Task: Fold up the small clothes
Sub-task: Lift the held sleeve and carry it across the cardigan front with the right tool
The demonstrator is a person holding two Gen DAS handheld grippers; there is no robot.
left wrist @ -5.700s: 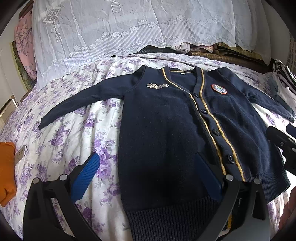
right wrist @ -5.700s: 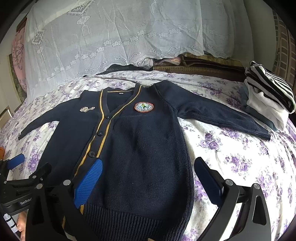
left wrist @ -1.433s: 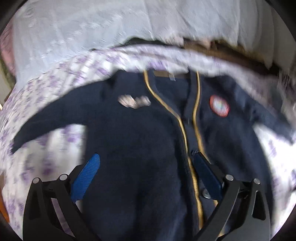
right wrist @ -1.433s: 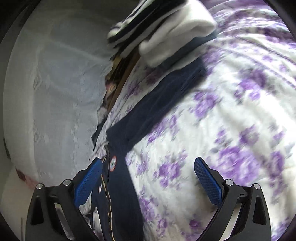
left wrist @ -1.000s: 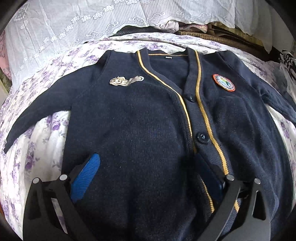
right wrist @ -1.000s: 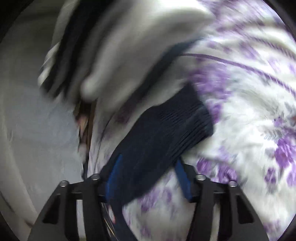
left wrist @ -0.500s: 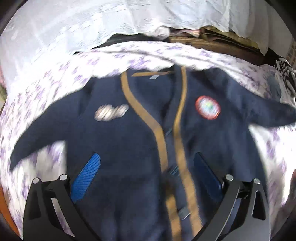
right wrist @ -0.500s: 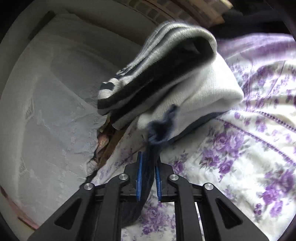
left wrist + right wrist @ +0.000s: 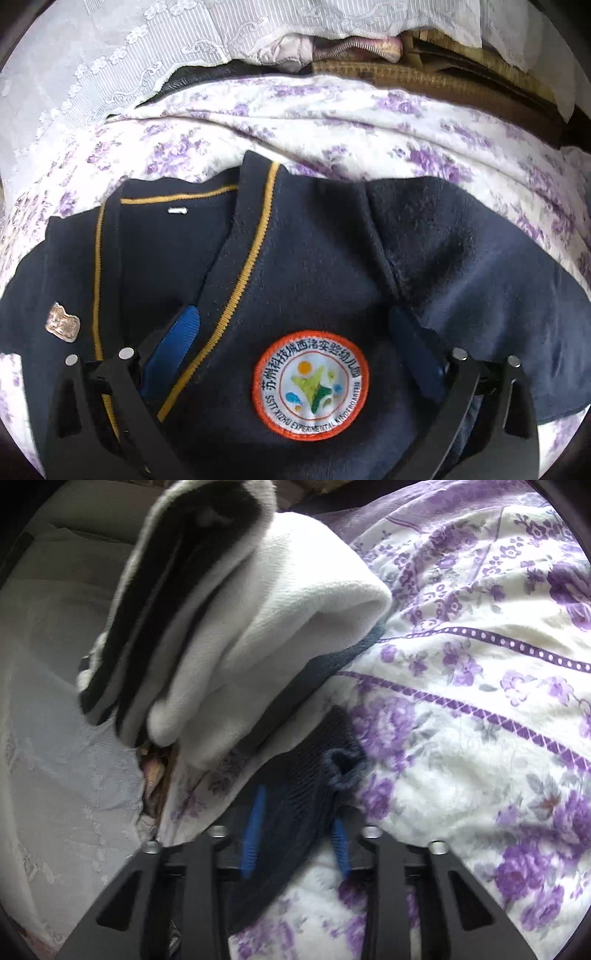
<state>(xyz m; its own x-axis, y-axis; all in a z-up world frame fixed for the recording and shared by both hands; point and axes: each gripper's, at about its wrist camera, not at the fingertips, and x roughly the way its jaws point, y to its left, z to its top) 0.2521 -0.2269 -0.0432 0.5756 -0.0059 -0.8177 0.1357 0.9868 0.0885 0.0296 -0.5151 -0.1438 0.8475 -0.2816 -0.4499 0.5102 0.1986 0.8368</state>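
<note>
A navy cardigan (image 9: 314, 266) with yellow trim lies front-up on the floral bedspread (image 9: 332, 122). Its round school badge (image 9: 310, 384) sits between the fingers of my left gripper (image 9: 299, 347), which is open and low over the chest, near the right shoulder. In the right wrist view, the cardigan's ribbed sleeve cuff (image 9: 314, 775) lies between the fingers of my right gripper (image 9: 295, 834). The jaws stand a little apart around the sleeve, with the cuff opening sticking out past the tips.
A folded stack of white and black-striped clothes (image 9: 229, 620) lies just beyond the cuff. White lace fabric (image 9: 110, 55) covers the headboard side. A woven mat and bundled cloth (image 9: 406, 66) lie behind the bedspread. A small metal pin (image 9: 62, 326) sits on the cardigan's left chest.
My left gripper has moved forward and right, close over the badge. My right gripper, pinched tight on the cuff half a second ago, now has its jaws wider around the sleeve.
</note>
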